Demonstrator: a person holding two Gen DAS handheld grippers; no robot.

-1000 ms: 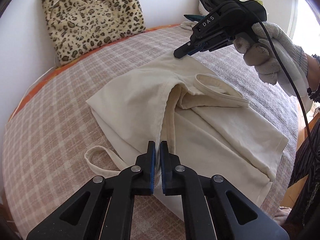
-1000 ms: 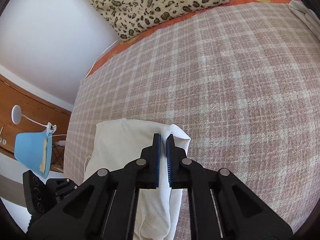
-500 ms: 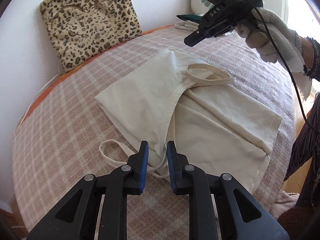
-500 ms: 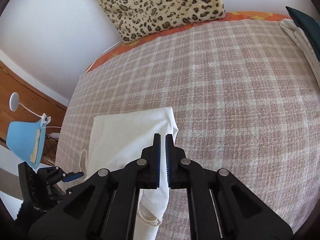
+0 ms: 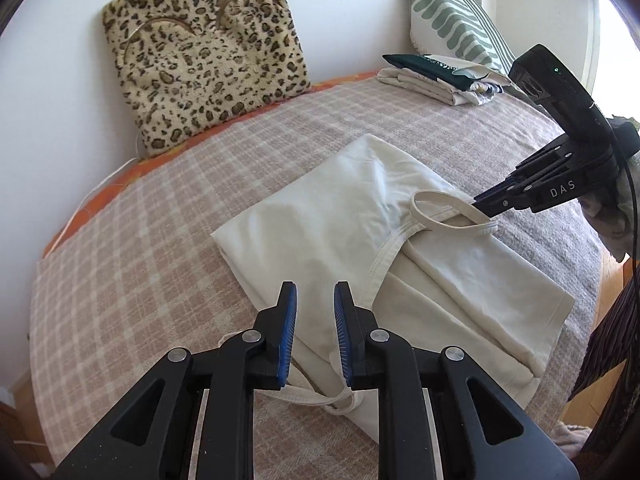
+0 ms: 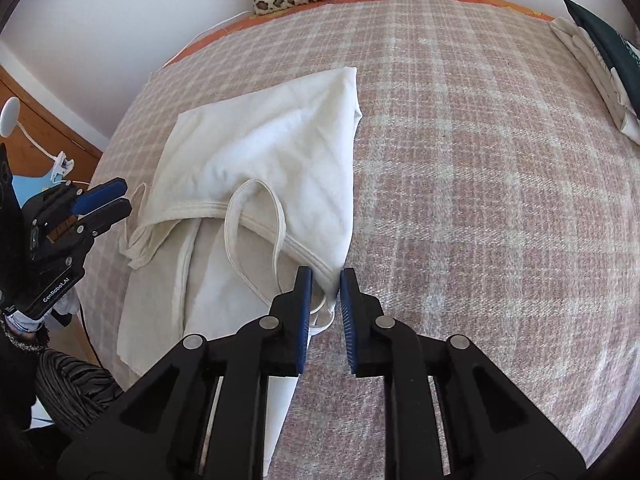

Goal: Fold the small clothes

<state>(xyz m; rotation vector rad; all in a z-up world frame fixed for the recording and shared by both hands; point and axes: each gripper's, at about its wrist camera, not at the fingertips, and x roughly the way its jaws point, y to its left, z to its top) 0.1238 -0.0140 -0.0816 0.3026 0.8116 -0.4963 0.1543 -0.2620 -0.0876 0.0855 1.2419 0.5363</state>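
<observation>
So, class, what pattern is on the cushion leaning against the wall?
Leopard print, tan with dark spots, on the cushion; clearest in the left wrist view.

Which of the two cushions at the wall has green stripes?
The white cushion in the corner, behind the folded pile, has the green stripes. The other one is leopard-spotted.

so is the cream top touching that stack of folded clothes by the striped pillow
Apart. The left wrist view shows the cream top and the folded stack with bare checked blanket between them.

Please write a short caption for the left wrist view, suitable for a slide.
Left gripper, jaws slightly apart, above a half-folded cream garment on a checked blanket; right gripper by its strap.
</observation>
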